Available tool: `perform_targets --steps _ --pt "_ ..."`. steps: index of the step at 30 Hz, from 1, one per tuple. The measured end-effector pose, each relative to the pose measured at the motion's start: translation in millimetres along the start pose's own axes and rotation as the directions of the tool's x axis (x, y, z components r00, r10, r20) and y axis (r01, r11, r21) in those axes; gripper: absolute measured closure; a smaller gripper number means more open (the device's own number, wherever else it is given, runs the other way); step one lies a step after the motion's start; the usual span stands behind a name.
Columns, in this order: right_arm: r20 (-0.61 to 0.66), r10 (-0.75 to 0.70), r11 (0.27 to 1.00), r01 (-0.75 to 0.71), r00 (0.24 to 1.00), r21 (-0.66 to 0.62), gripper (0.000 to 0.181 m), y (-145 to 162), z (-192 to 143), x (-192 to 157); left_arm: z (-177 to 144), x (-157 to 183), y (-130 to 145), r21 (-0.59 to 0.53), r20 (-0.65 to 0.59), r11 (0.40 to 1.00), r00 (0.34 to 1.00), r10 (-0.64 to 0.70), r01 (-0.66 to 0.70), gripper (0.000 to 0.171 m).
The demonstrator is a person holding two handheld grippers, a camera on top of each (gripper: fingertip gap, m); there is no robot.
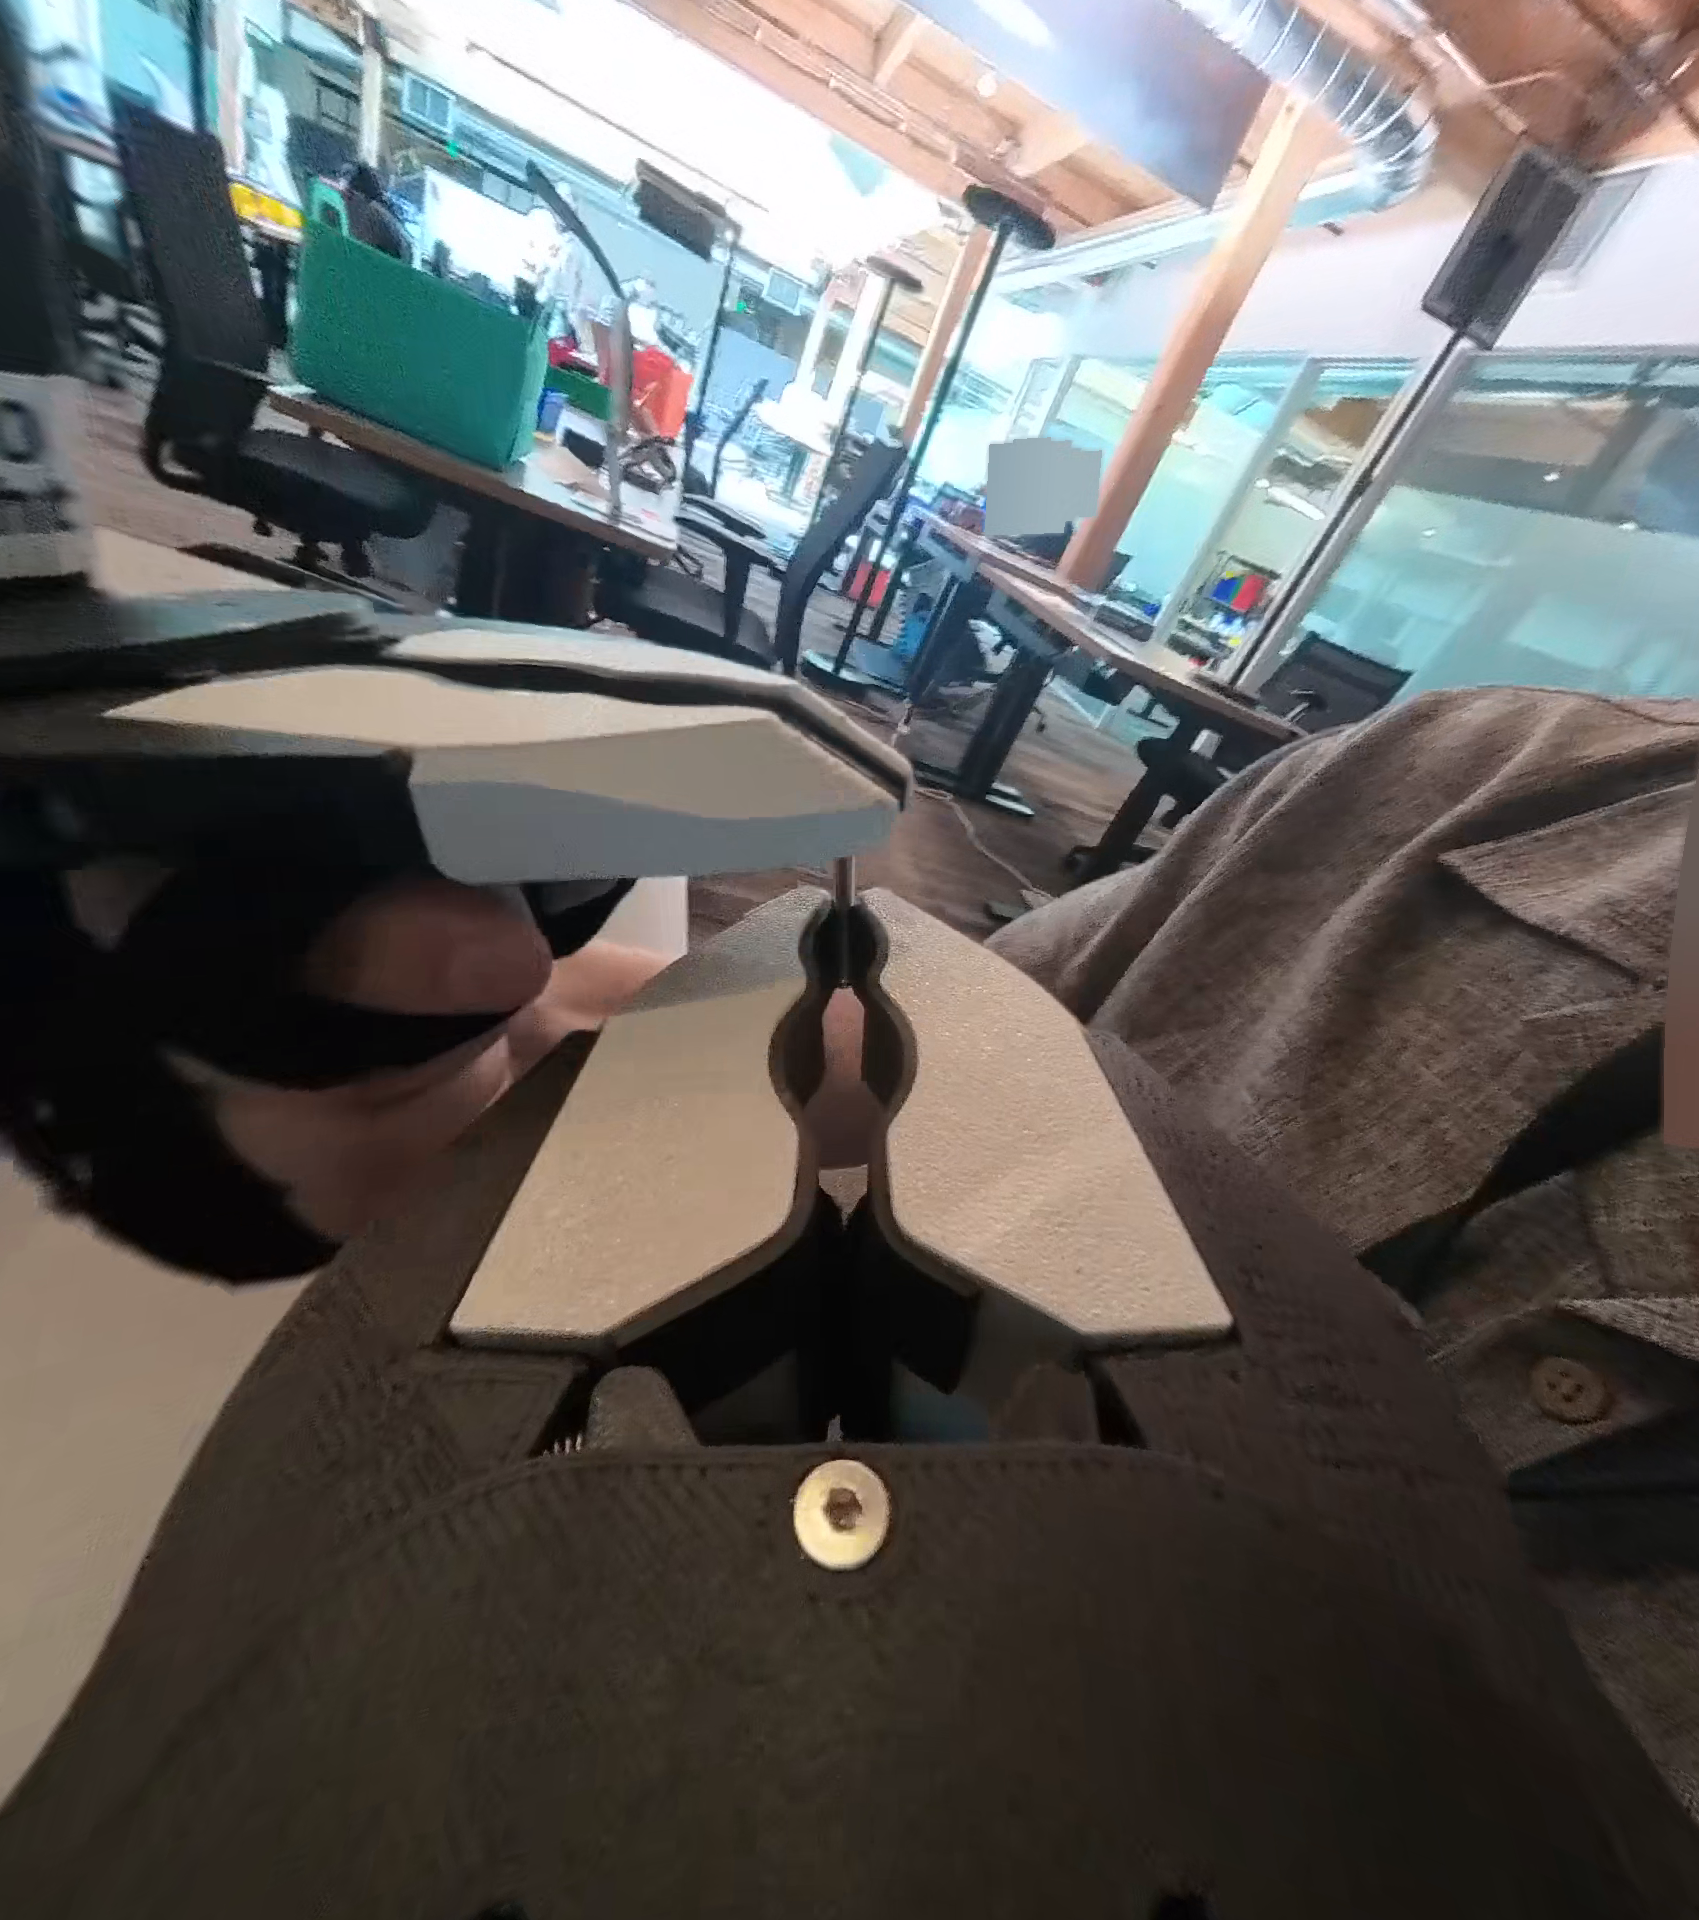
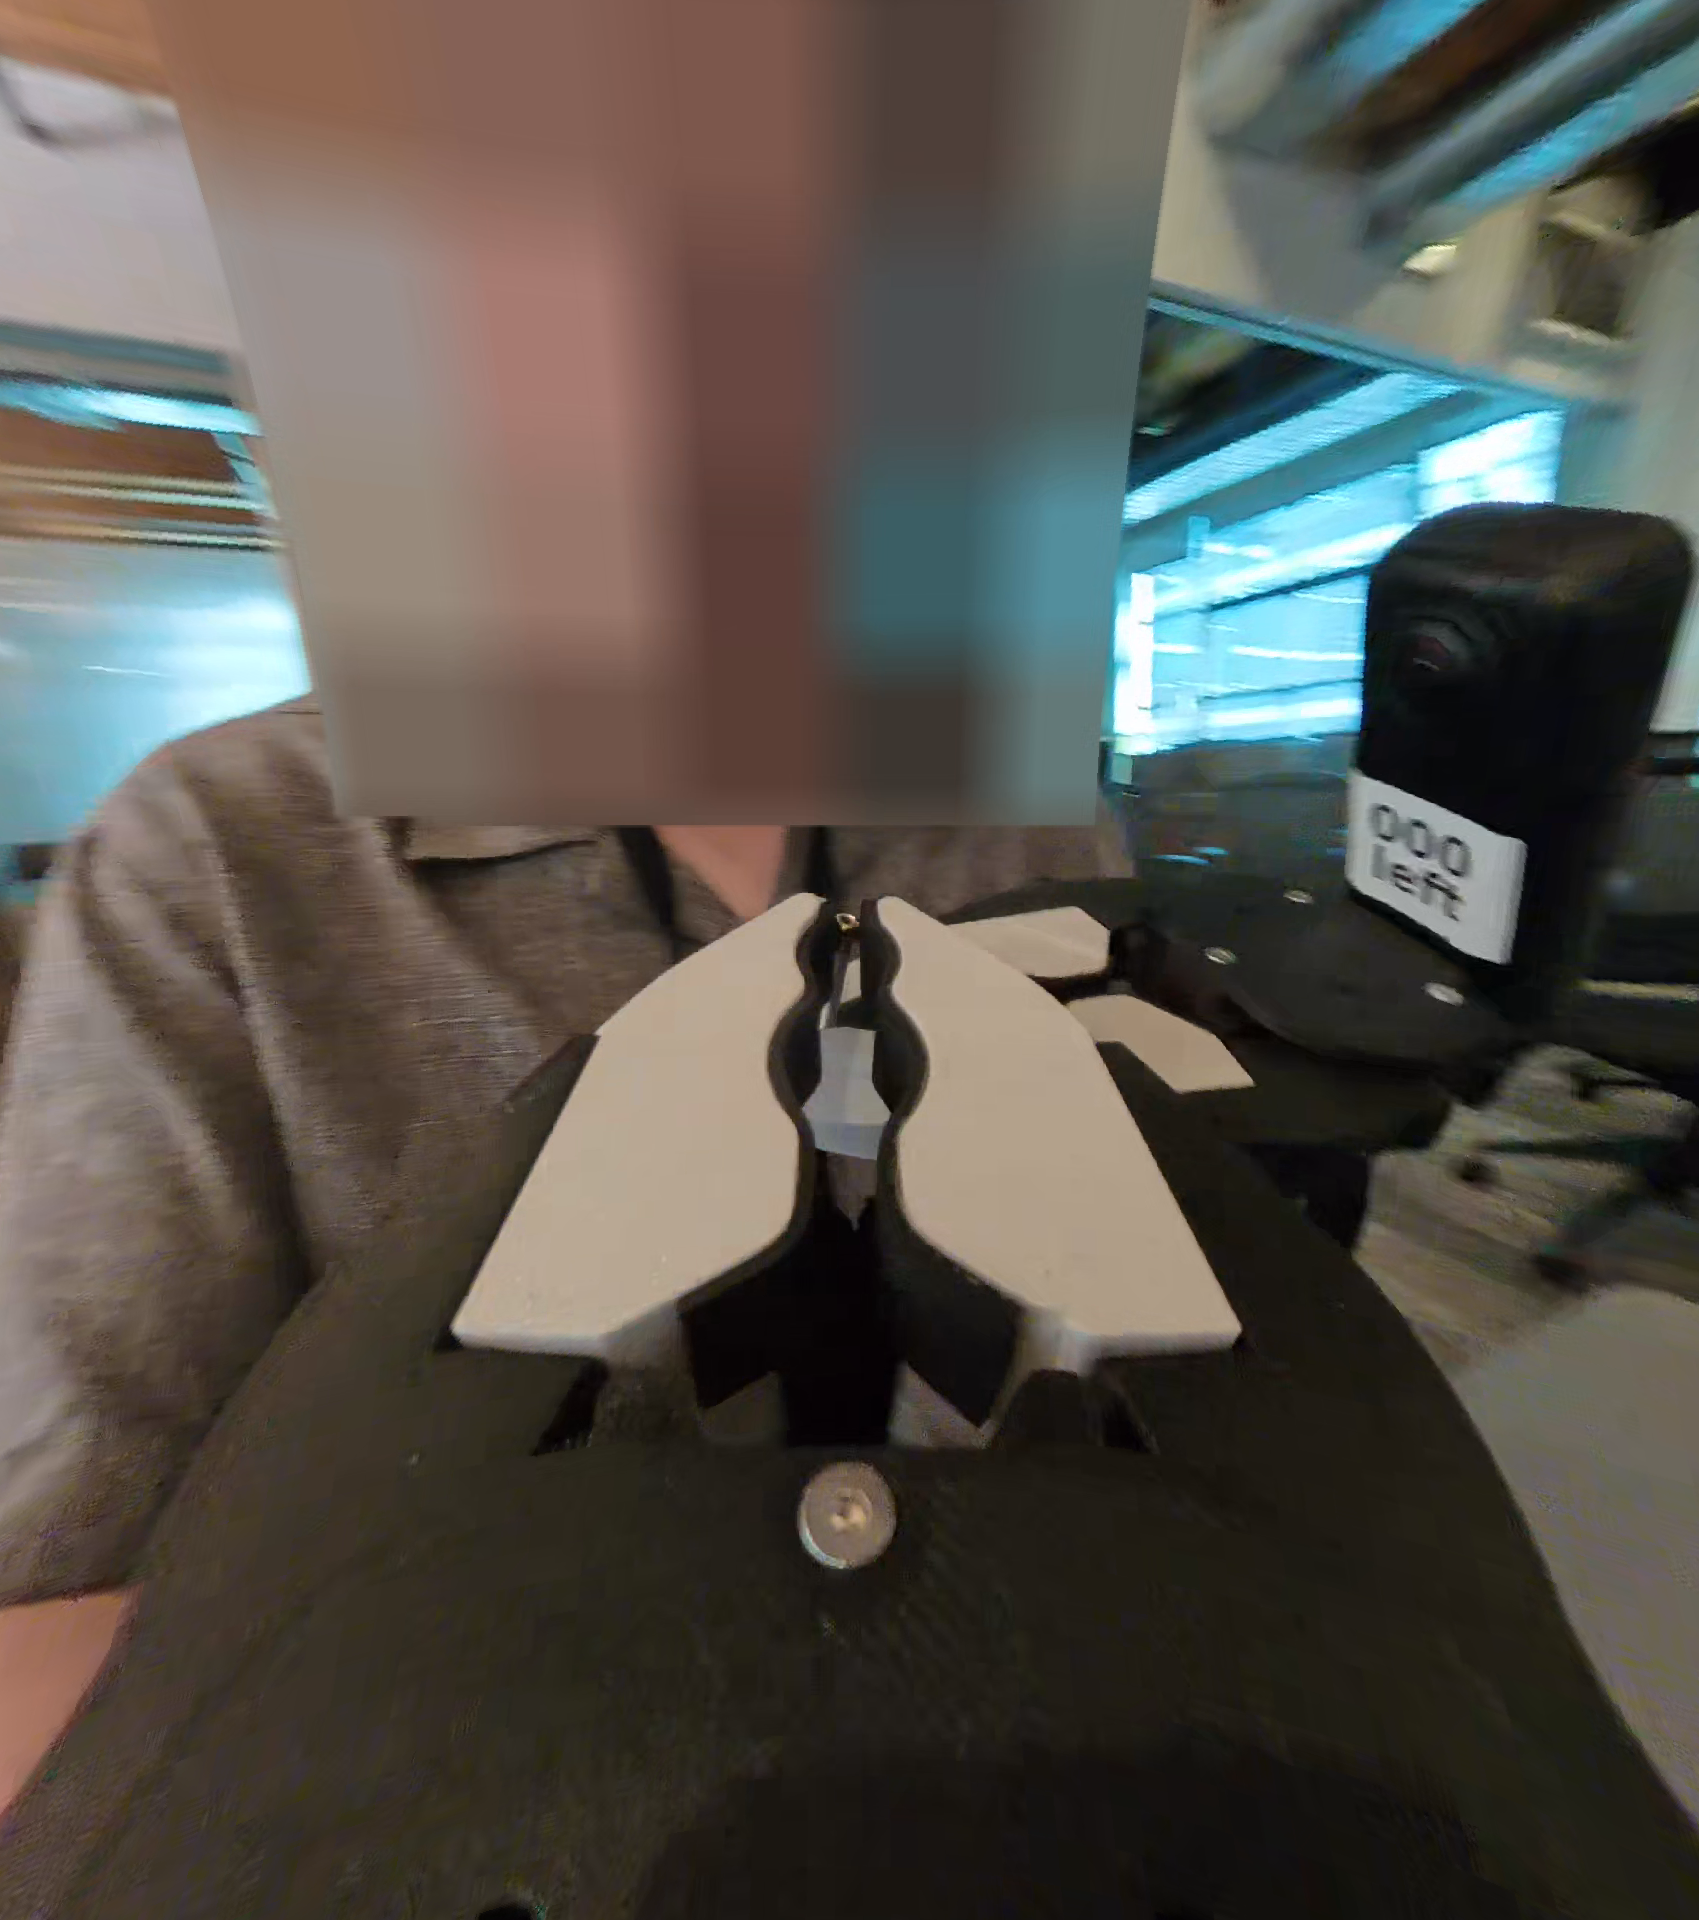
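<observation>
bright daylight, blown-out windows | right view motion-blurred | fisheye bending at edges

Left wrist view: camera sits just behind the left claw [image 1: 843,940], looking forward and tilted upward; ceiling beams fill the upper frame, office tables [image 1: 554,483] recede mid-frame. Right claw [image 1: 637,769] crosses from the left edge, very close. Grey shirt [image 1: 1396,935] at right.

Right wrist view: camera behind the right claw [image 2: 850,925], facing the person's grey shirt [image 2: 232,1039] at close range. Left claw's black camera [image 2: 1510,727] at right.

Shared: shirt, both claws.
</observation>
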State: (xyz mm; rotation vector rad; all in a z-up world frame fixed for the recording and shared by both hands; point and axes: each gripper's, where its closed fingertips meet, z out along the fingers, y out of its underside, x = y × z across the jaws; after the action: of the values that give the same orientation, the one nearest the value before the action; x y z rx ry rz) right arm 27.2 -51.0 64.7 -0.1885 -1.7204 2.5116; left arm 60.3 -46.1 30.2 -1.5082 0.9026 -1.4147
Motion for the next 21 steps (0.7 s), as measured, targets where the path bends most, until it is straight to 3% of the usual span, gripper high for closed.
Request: perform_targets --steps 4,9,21 --pt "0.142 0.033 0.997 -0.042 0.989 0.058 0.177 -1.7 0.7 -0.3 -1.5 -0.8 -1.0 0.000 0.016 1.000 1.000 0.004 -0.004 0.169" --pt "0.183 0.020 0.994 -0.039 0.983 0.101 0.177 -1.5 -0.6 -0.3 -1.5 -2.3 0.4 -0.002 0.024 1.000 1.000 0.002 -0.002 0.169" --pt "0.023 -0.062 0.983 0.057 0.998 0.173 0.177 -4.9 -12.8 11.2 -7.6 -19.4 -2.1 0.015 0.125 1.000 0.992 -0.020 0.019 0.170"
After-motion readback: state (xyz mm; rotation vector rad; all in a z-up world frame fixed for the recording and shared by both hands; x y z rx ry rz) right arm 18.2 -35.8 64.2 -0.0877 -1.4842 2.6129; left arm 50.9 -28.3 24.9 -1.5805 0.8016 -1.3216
